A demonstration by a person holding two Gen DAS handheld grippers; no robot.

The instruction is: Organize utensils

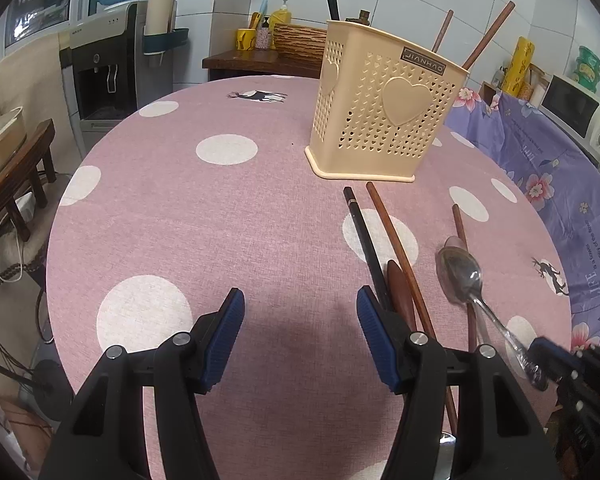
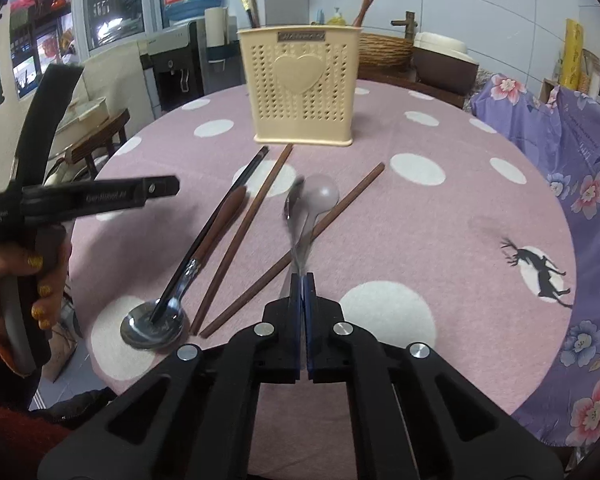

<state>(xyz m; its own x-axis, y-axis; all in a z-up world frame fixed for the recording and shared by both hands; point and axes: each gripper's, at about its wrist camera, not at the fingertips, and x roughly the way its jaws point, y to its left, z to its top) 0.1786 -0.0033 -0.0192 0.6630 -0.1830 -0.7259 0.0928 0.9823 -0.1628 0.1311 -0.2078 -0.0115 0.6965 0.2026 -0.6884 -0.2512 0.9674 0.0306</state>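
Pinching the metal spoon (image 2: 296,216) by its handle, your right gripper (image 2: 303,280) holds it at frame centre, just off the pink tabletop (image 2: 440,220). Next, carry it to the cream holder (image 2: 300,88) at upper centre and drop it in handle-down. Your left gripper (image 1: 300,336) hangs spread and empty.
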